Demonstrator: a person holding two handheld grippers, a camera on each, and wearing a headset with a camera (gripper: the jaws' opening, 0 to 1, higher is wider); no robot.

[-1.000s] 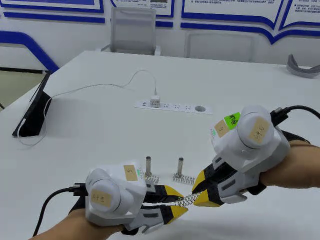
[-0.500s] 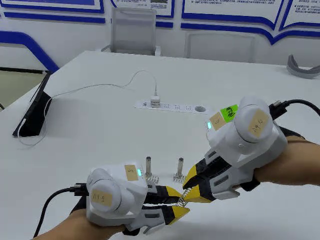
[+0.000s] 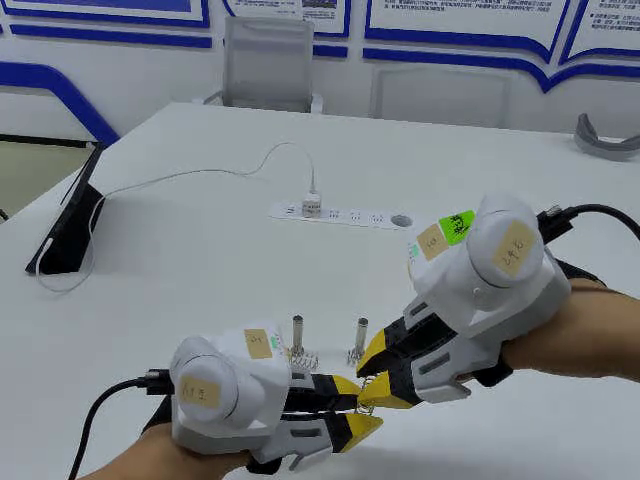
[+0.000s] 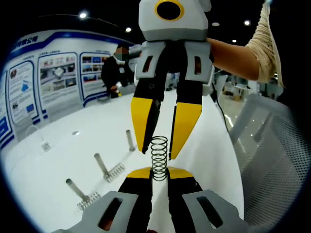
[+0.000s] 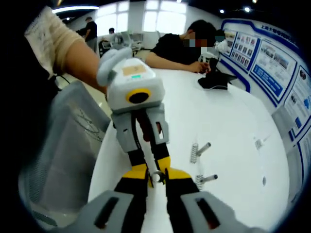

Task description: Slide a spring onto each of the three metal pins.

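While the head view gives two pins [image 3: 297,333] upright on the white worktop [image 3: 200,250], the left gripper view gives three in a row — two with seated springs [image 4: 114,171] at the foot, the end pin [image 4: 130,140] bare. Held spring [image 4: 159,156]: thin grey wire, open even coils. Left tool [image 4: 158,174] is clamped on its lower end. Right tool [image 4: 159,154] stands narrow about its upper end, one jaw each side — whether it presses cannot be told. Both tools' tips meet just in front of the pins.
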